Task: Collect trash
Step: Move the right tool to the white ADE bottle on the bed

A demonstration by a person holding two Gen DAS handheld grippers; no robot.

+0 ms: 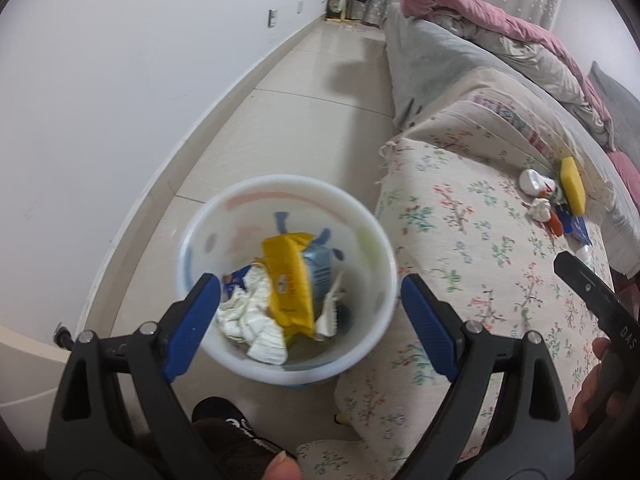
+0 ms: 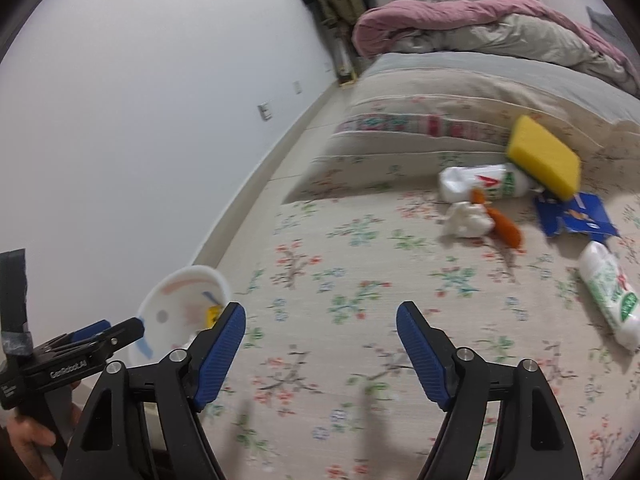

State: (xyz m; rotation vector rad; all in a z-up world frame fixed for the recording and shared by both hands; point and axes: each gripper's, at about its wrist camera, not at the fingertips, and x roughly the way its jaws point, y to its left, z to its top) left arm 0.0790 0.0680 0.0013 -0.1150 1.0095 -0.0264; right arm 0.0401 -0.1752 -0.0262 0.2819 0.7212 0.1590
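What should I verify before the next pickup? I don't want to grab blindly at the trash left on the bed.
1. Right gripper empty, fingers apart: ok.
2. Left gripper empty, fingers apart: ok.
3. White bin has room above the yellow packet and crumpled tissue: ok.
4. Trash in sight on the floral bedspread: yellow sponge, white bottle, torn blue carton, orange wrapper: ok.
5. Sponge lies free: not ok, it leans on another white bottle.
6. Sharpness for aiming: not ok, both views are blurred.

Bare bedspread lies clear before the litter.
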